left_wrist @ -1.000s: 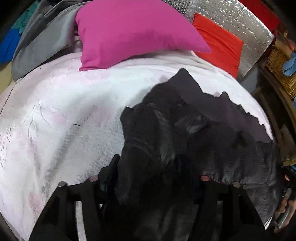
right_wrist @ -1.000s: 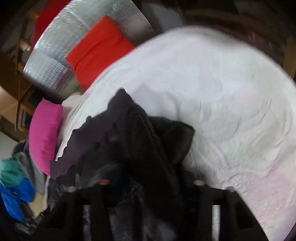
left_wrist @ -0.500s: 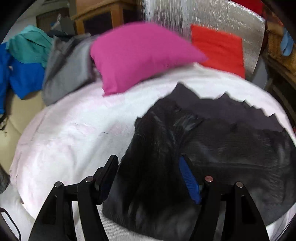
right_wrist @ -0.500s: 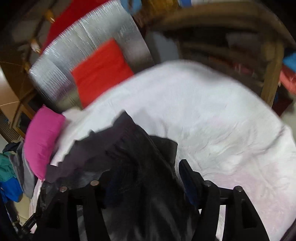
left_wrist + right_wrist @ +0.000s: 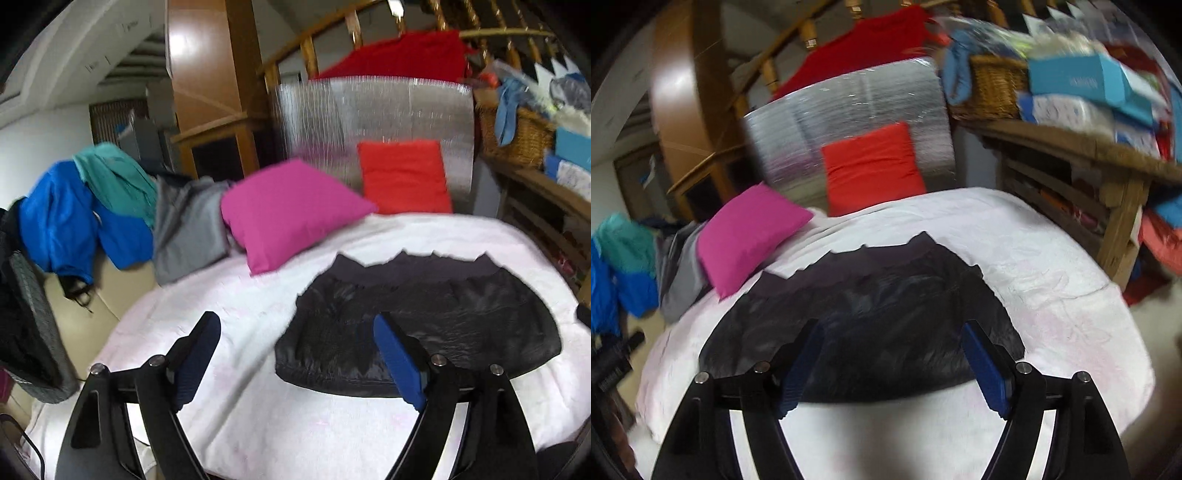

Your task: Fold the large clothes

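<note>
A black garment (image 5: 424,314) lies folded in a flat, wide shape on the white bed cover (image 5: 258,424), with a lighter dark band along its far edge. It also shows in the right wrist view (image 5: 871,317). My left gripper (image 5: 295,332) is open and empty, raised above the bed near the garment's left end. My right gripper (image 5: 892,343) is open and empty, raised above the garment's near edge.
A pink pillow (image 5: 291,210) and a red pillow (image 5: 404,177) lie at the head of the bed against a silver panel (image 5: 369,110). Blue, teal and grey clothes (image 5: 110,206) hang at the left. A wooden shelf (image 5: 1071,155) with a basket and boxes stands at the right.
Both grippers opened and let go of the black garment, then drew back and up. The garment now lies flat on the bed.
</note>
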A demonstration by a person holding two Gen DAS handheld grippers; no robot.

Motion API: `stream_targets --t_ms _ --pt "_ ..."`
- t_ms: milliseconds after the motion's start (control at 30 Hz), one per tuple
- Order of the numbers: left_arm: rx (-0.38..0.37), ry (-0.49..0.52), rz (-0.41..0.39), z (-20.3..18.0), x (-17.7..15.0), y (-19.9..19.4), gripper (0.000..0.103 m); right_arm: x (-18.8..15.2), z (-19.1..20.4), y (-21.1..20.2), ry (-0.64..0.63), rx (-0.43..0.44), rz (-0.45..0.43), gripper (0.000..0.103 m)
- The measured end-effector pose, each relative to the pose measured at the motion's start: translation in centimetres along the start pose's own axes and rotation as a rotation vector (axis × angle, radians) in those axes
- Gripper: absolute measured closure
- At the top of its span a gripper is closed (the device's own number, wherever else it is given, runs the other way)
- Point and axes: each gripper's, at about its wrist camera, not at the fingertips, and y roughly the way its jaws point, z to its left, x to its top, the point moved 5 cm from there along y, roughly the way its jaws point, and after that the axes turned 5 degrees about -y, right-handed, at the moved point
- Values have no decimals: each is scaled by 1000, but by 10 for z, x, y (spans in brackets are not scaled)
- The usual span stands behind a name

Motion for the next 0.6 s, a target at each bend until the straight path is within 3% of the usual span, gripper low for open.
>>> stream_targets --t_ms 300,600 --pt "15 -2 -132 16 15 -103 17 -7 44 -96 -122 -44 -44 22" --pt "24 -9 -195 30 10 -178 9 -16 55 -174 -99 -55 -81 21"
